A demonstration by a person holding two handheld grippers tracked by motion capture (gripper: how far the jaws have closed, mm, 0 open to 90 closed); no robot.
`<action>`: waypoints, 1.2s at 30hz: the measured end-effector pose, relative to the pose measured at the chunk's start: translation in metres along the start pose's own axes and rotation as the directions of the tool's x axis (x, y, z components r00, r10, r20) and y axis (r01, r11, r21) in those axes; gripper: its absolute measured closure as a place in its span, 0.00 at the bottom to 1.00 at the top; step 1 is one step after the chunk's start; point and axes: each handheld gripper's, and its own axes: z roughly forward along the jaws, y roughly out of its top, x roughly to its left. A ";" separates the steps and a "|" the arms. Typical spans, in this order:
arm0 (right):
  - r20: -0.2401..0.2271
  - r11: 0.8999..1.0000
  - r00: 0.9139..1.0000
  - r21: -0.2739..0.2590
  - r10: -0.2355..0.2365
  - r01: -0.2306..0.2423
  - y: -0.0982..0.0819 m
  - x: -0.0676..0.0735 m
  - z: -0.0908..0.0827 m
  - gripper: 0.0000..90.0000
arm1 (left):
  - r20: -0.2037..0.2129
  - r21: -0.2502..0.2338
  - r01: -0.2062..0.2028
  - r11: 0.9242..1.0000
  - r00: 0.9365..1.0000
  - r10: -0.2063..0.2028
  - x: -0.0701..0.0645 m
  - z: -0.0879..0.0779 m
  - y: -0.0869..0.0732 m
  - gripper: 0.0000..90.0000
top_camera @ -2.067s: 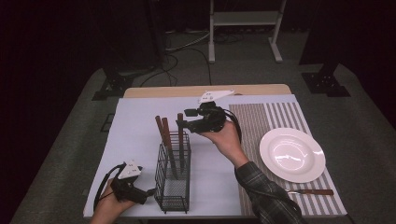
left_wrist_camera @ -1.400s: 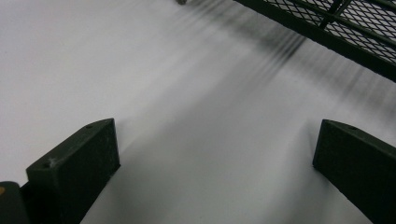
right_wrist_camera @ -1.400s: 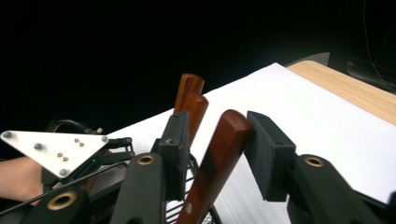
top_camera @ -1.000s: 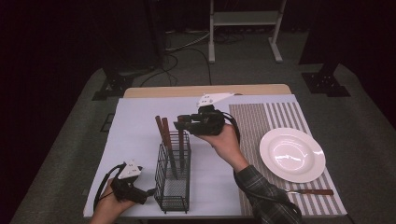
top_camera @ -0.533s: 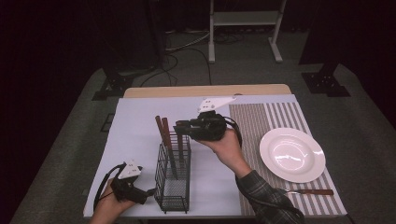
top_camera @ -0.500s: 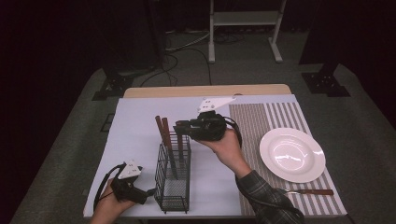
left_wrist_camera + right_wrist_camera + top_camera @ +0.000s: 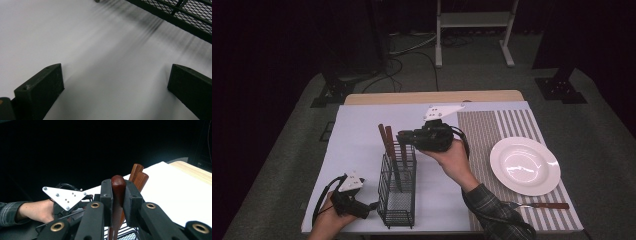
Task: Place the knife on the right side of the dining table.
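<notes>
Meanwhile, the right gripper (image 7: pixel 117 195) clamps a wooden handle (image 7: pixel 118 185) crowded by two others (image 7: pixel 138 178) in the wire caddy (image 7: pixel 398 185); the left gripper (image 7: pixel 115 85), jaws apart, rests beside it.

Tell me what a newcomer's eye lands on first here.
First the right gripper, shut on a wooden handle that stands in the black wire caddy at mid table. Next the white plate on the striped mat at the right. The left gripper rests open beside the caddy's near end.
</notes>
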 end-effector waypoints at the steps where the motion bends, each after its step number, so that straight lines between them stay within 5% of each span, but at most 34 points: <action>1: 0.000 1.000 1.000 -0.002 0.003 -0.003 0.000 0.000 0.000 0.88 | 0.000 0.000 0.000 1.000 1.000 0.000 0.000 0.000 0.000 0.00; 16: 0.012 1.000 1.000 -0.025 0.003 -0.003 0.007 0.002 -0.005 0.89 | 0.000 0.000 0.000 1.000 1.000 0.000 0.000 0.000 0.000 0.00; 36: 0.029 0.997 0.998 -0.054 -0.059 0.061 0.043 0.016 -0.016 0.89 | -0.001 0.001 -0.002 1.000 1.000 0.002 0.000 0.000 0.000 0.00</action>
